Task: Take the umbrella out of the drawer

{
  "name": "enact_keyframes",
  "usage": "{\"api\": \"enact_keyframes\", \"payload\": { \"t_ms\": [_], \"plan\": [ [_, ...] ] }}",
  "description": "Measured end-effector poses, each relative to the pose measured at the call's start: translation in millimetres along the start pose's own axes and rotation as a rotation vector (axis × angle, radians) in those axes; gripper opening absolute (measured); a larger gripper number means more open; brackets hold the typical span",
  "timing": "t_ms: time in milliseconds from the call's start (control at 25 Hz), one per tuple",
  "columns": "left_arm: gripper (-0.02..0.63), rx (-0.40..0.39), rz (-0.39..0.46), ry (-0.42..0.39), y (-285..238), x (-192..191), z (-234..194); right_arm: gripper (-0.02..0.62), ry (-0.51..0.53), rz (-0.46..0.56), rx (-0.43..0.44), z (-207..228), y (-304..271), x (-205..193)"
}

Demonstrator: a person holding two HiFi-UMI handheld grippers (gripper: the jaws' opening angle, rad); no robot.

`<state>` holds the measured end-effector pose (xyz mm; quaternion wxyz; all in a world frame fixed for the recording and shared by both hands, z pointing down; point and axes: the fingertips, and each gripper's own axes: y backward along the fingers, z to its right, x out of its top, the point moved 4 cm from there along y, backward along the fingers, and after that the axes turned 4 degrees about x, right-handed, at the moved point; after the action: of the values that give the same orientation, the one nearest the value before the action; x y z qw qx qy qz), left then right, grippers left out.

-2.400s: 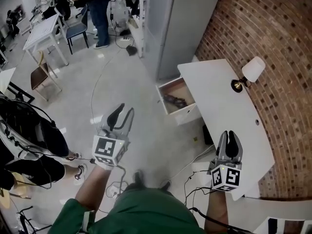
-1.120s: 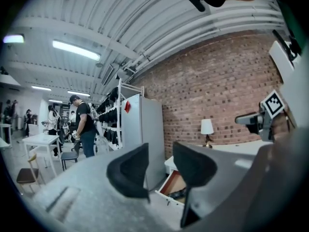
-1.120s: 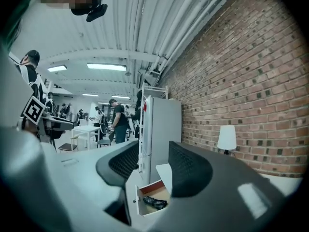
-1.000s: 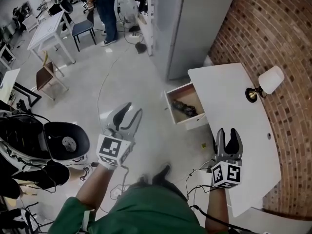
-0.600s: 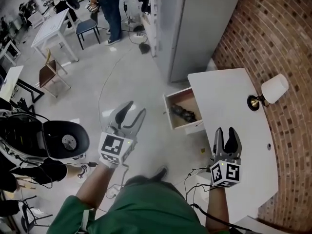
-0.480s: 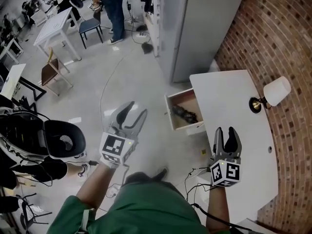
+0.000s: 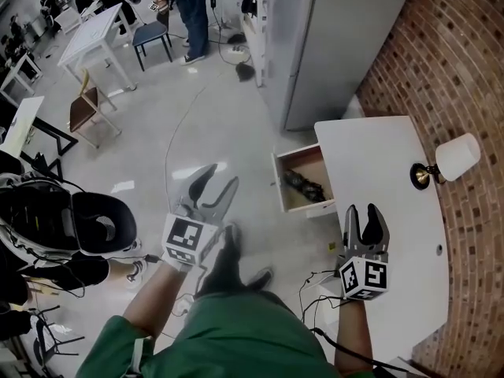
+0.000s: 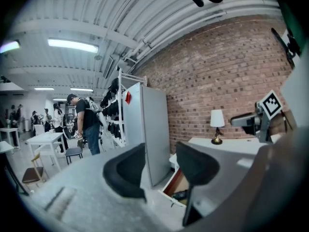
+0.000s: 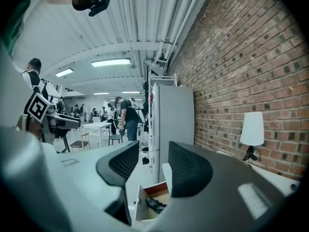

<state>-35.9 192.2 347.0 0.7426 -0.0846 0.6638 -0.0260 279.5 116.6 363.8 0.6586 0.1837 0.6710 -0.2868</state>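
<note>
Both grippers are held out in front of me, short of the furniture and touching nothing. The left gripper (image 7: pixel 217 181) has just been opening its jaws; they stand wide apart with only floor and the far cabinet showing between them. The right gripper (image 7: pixel 363 214) has its jaws apart too, a bit narrower, and nothing sits between them either. The umbrella (image 7: pixel 304 186) lies in the open drawer (image 7: pixel 277 181), which is pulled out from the white desk (image 7: pixel 378 172) toward the floor side. It is a dark folded bundle set slantwise across the drawer bottom, and the right gripper view looks straight down on it between the jaws. It looks like a compact folding type, so I judge it light, with a stiff core under loose, soft fabric that may slip or bunch under the pads. I cannot tell which end carries the handle from here. My best hold would be across the middle of the bundle, jaws set square to its long line and closed firmly enough to bite through the cloth onto the shaft. The drawer walls sit close round it, so I would come in from above. The lamp (image 7: pixel 455 159) on the desk stands well apart.
</note>
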Motion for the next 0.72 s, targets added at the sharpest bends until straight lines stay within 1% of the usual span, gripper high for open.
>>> {"api": "enact_keyframes", "payload": {
  "t_ms": [280,520,720],
  "plan": [
    [0.202,-0.059,0.006,0.03,-61.6,-15.3,-36.7,0.176,0.018,-0.029,-0.064,4.5,-48.5,-1.7],
    [0.204,-0.119,-0.002,0.023,-129.2,-22.3,-89.1,0.176,0.02,-0.076,-0.113,-4.6,-116.2,3.7],
    [0.207,-0.17,-0.027,0.029,-171.8,-36.8,-126.7,0.176,0.005,-0.125,-0.152,-13.7,-165.6,-0.3]
  ]
}}
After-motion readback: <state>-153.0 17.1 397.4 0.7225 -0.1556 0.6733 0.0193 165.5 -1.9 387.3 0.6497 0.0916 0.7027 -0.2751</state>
